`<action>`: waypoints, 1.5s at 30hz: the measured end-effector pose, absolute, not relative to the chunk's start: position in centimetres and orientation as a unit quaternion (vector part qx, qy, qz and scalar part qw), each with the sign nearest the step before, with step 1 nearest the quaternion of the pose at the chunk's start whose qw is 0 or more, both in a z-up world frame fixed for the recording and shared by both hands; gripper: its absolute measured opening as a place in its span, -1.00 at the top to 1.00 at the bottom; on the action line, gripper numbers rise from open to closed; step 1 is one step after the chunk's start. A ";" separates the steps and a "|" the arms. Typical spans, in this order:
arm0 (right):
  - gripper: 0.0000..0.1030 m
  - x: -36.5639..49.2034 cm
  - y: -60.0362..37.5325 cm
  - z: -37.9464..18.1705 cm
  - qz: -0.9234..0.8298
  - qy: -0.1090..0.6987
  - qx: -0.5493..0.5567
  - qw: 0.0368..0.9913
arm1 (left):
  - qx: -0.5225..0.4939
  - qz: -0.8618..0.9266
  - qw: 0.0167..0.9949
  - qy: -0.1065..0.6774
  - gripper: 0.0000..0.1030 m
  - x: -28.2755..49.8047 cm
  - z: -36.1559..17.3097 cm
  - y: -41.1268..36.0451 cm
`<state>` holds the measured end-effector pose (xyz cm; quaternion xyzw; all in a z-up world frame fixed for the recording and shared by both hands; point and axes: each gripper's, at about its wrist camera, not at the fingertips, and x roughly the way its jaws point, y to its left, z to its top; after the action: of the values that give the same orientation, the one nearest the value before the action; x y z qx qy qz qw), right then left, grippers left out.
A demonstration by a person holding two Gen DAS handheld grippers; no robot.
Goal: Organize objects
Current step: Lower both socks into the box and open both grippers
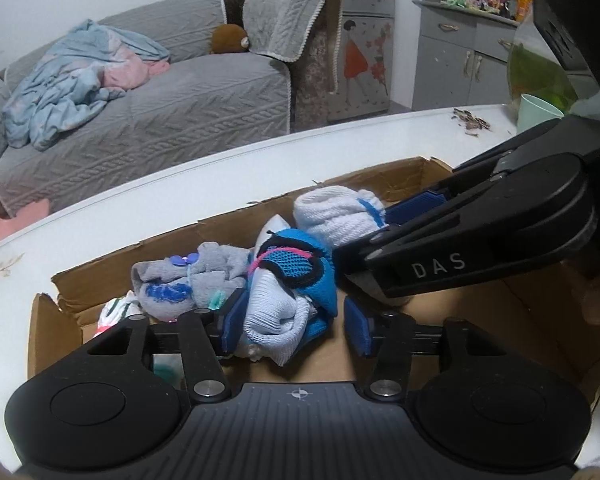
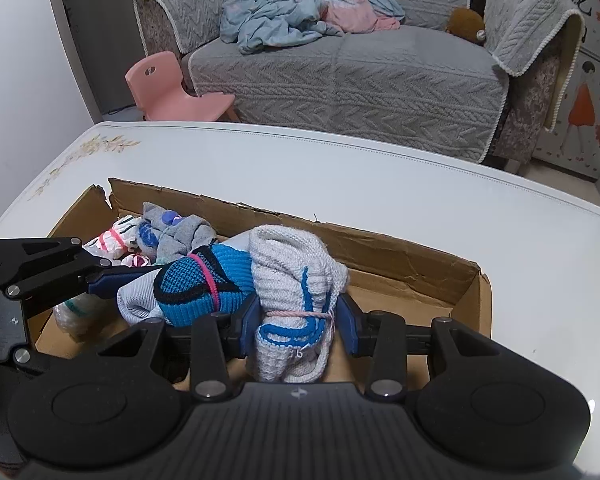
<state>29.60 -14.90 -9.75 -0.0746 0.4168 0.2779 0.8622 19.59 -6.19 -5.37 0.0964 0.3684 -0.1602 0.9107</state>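
Right wrist view: white sock bundle (image 2: pixel 292 304), rolled and tied with a thin pink string, sits low inside the cardboard box (image 2: pixel 412 264), between the pads of the right gripper (image 2: pixel 296 328).
Right jaws: closed on the white bundle, both blue pads pressing its sides at the string.
Left wrist view: blue-and-white sock bundle (image 1: pixel 288 296) lies in the box just beside the white one, between the pads of the left gripper (image 1: pixel 296 326).
Left jaws: parted; one pad touches the bundle's side, the other stands clear of it, so nothing is gripped.
Handling: both bundles look light, soft and squashy; they should give under the pads rather than slip, and nothing here seems fragile.
Where to hold: across the thick middle of a roll, near the tie, so the layers stay together; a pinch on a loose cuff would likely unroll it.
Neighbours: grey sock bundle (image 1: pixel 188 276) and a white-and-pink bundle (image 2: pixel 112 240) rest further along the box, touching each other.
Surroundings: box stands on a white table (image 2: pixel 340 184); grey sofa (image 2: pixel 360 80) with a crumpled blanket (image 2: pixel 292 12) behind; green cup (image 1: pixel 538 114) at the table's far edge.
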 end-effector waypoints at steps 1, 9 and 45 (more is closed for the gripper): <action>0.26 29.5 -15.0 -9.8 0.278 0.418 -0.072 0.862 | 0.098 -0.161 0.910 0.369 -0.16 19.4 -5.4 -6.2; 0.26 27.4 -14.9 -9.6 0.286 0.415 -0.075 0.860 | 0.090 -0.177 0.908 0.368 -0.18 17.1 -5.4 -5.5; 0.02 24.1 -14.6 -6.8 0.285 0.397 -0.085 0.868 | 0.049 -0.115 0.923 0.365 -0.63 12.7 -0.4 -2.5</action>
<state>24.07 -14.61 -6.82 -0.0847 0.3967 0.2850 0.8685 12.72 -2.52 -0.44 0.0490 0.3647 -0.1154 0.9227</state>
